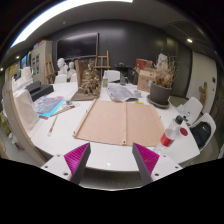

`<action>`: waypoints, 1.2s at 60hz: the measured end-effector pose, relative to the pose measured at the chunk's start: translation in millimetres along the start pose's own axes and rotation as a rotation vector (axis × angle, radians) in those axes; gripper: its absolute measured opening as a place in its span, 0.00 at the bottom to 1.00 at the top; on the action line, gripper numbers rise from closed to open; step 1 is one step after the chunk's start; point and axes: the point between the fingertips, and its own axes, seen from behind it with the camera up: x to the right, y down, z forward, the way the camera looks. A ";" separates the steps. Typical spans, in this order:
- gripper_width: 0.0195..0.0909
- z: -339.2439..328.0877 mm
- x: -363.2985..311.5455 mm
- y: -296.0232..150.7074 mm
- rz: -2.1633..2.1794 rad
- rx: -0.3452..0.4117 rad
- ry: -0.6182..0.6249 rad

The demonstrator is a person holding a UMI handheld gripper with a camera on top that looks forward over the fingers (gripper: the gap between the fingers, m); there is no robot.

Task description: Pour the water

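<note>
Gripper (110, 158): we see its fingers apart, nothing between them, pink pads (76, 156) facing inward.
Bottle (171, 133): red-capped, upright on the white table (120, 158), ahead and right of the fingers, beside a brown board (117, 122).
Plant (161, 84): potted, beyond the board.

Your gripper (111, 160) sits low centre, fingers apart, empty. Board (118, 122) lies mid-frame on the table (50, 140). Bottle (172, 134) stands right of it; potted plant (160, 92) upper right.
</note>
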 end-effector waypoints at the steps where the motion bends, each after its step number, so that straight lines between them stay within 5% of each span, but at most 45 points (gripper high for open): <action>1: 0.93 0.0 3.0 0.7 0.003 0.000 0.008; 27: 0.93 34.6 197.6 66.2 0.075 0.047 0.228; 46: 0.91 127.3 240.9 60.5 0.129 0.154 0.167; 50: 0.80 140.8 240.4 58.0 0.135 0.166 0.141; 57: 0.42 155.1 246.2 54.4 0.118 0.189 0.150; 72: 0.07 158.1 246.0 54.3 0.121 0.197 0.140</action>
